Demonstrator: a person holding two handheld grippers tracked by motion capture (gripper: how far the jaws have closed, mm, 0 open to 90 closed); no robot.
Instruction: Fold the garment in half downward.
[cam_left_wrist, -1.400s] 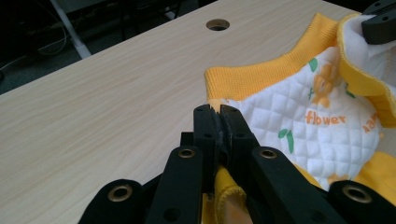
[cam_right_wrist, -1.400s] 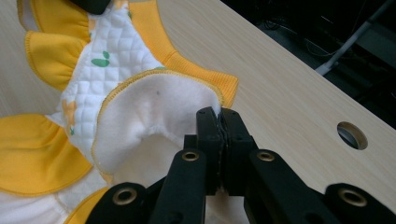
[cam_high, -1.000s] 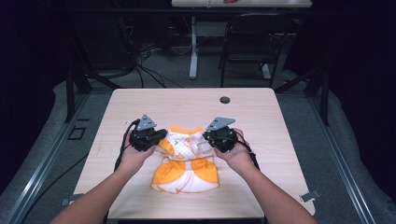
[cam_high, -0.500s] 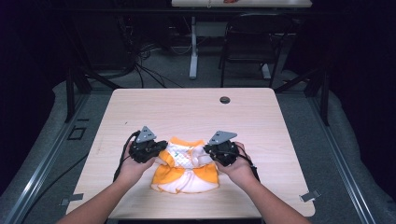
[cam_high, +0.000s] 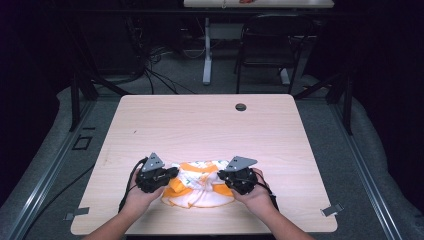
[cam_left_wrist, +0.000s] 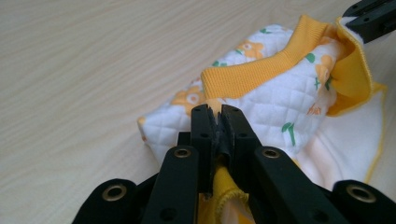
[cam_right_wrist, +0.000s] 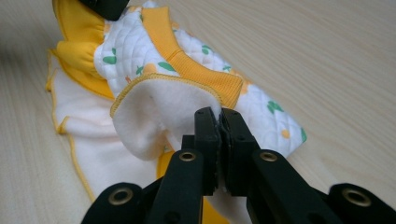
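A small quilted garment (cam_high: 199, 186), white with orange trim and flower prints, lies bunched near the table's front edge. My left gripper (cam_high: 171, 173) is shut on the garment's left side; in the left gripper view its jaws pinch the fabric (cam_left_wrist: 261, 98) at the orange hem. My right gripper (cam_high: 221, 176) is shut on the garment's right side, and the right gripper view has white fleece lining (cam_right_wrist: 159, 112) caught between the jaws. The garment folds over itself between the two grippers.
The light wooden table (cam_high: 210, 125) stretches bare beyond the garment, with a round cable hole (cam_high: 241, 107) near its far edge. A dark chair (cam_high: 265, 45) and a desk leg (cam_high: 206, 50) stand past the table.
Both grippers have pulled the garment toward the table's front edge, and its far part has folded over, so it looks shorter and more bunched.
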